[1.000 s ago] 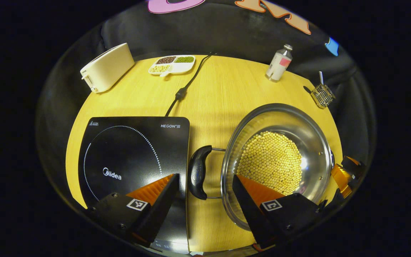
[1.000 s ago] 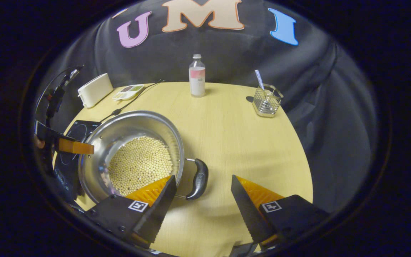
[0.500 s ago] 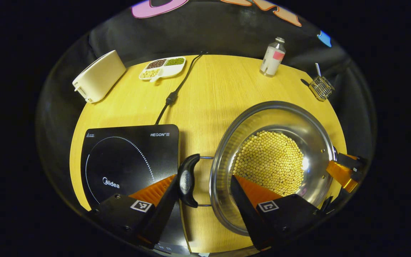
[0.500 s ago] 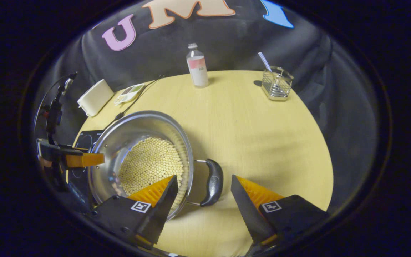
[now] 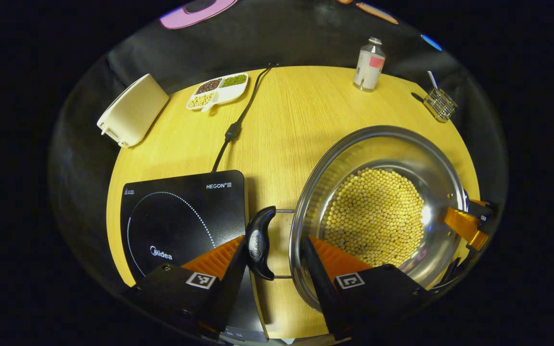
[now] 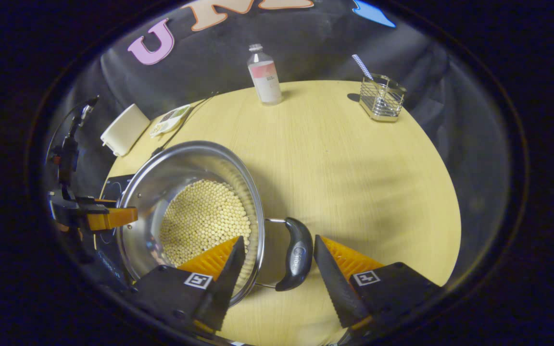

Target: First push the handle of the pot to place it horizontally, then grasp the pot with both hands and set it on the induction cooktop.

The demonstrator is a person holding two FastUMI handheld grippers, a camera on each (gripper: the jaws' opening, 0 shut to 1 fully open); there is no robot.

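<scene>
Both grippers closer, left gripper and right gripper fingers apart around pot handles, cooktop reads Midea

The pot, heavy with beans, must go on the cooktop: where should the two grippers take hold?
Grip the pot by its two black side handles, one gripper from each side. They lie flat, clear of the wall, and each already sits between open fingers.
</scene>
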